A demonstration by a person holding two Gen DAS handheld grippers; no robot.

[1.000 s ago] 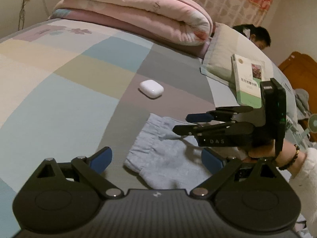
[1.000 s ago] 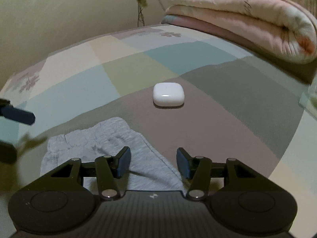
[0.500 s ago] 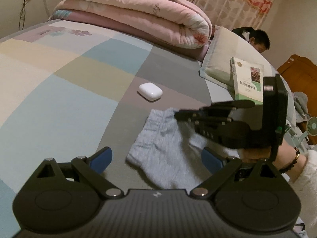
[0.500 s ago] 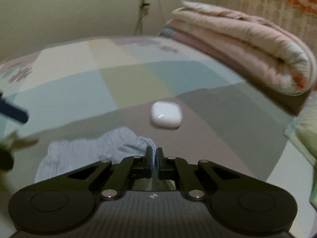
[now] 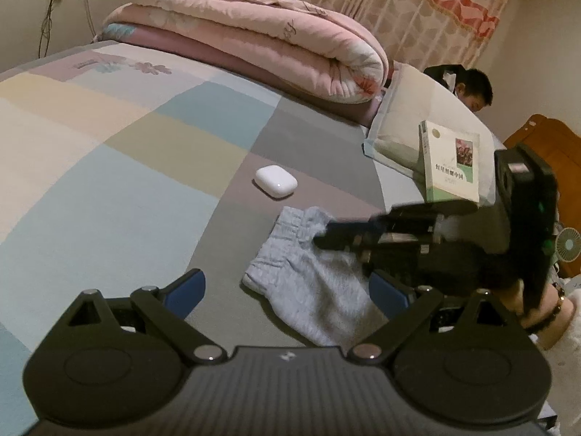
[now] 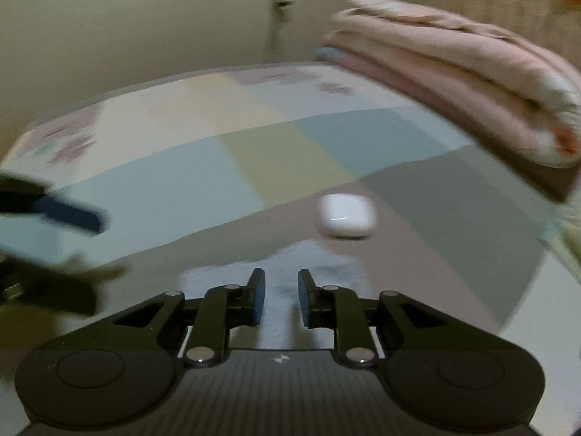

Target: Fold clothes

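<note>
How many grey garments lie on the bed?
1. The grey garment lies on the bed sheet, just in front of the white case. Others may be hidden.

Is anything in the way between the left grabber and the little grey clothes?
Nothing on the bed blocks the left gripper from the grey garment. The right gripper, jaws opening, hovers over its far edge.

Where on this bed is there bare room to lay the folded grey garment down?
Free: the wide pastel patchwork sheet left of the white case, in front of the pink quilt. Crowded: the right side, with the grey garment, right gripper, pillow and book.
</note>
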